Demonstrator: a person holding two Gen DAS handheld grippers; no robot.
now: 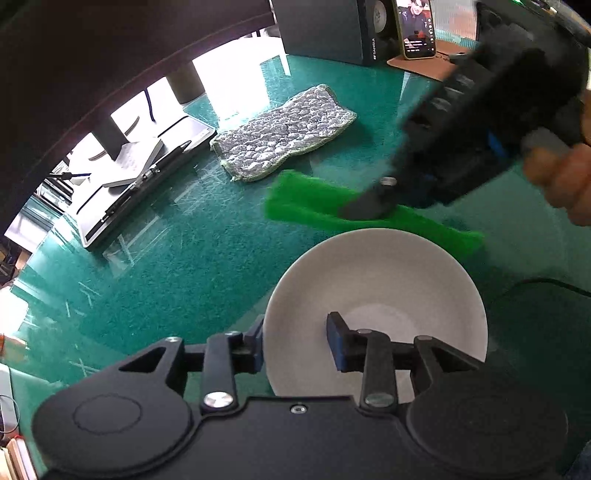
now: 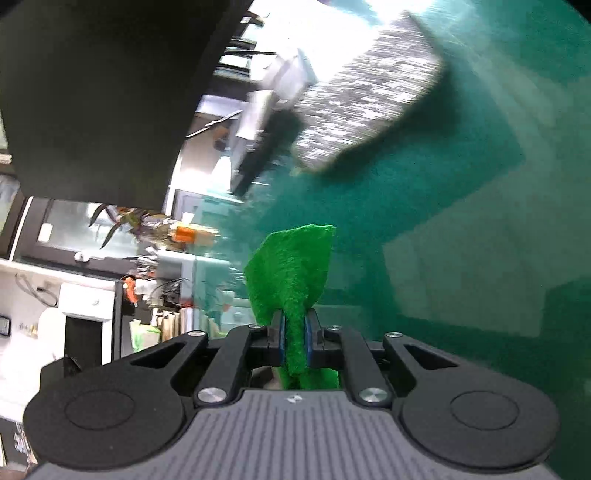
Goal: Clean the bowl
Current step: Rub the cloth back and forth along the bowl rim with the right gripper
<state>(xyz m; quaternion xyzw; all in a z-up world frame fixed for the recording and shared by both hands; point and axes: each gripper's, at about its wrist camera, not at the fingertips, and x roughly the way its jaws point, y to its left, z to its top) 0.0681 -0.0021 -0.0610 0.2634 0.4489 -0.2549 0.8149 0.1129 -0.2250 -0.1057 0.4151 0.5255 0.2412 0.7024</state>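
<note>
Sitting on the green table [image 1: 155,266], the white bowl [image 1: 376,280] has its near rim between the left claw [image 1: 295,347] fingers, one outside, one inside; whether the pads touch the rim I cannot tell. Just beyond the bowl, the right claw [image 2: 293,332] is clamped on a green scrub pad [image 2: 291,273], held off the table. A grey cloth [image 1: 284,136] lies farther back, a laptop [image 1: 147,173] at the table's far-left edge, and a phone [image 1: 415,29] at the far edge.

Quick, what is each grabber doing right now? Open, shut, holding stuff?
Left gripper: closed on the white bowl, one finger inside its rim, one outside.
Right gripper: shut on the green scrub pad.
</note>
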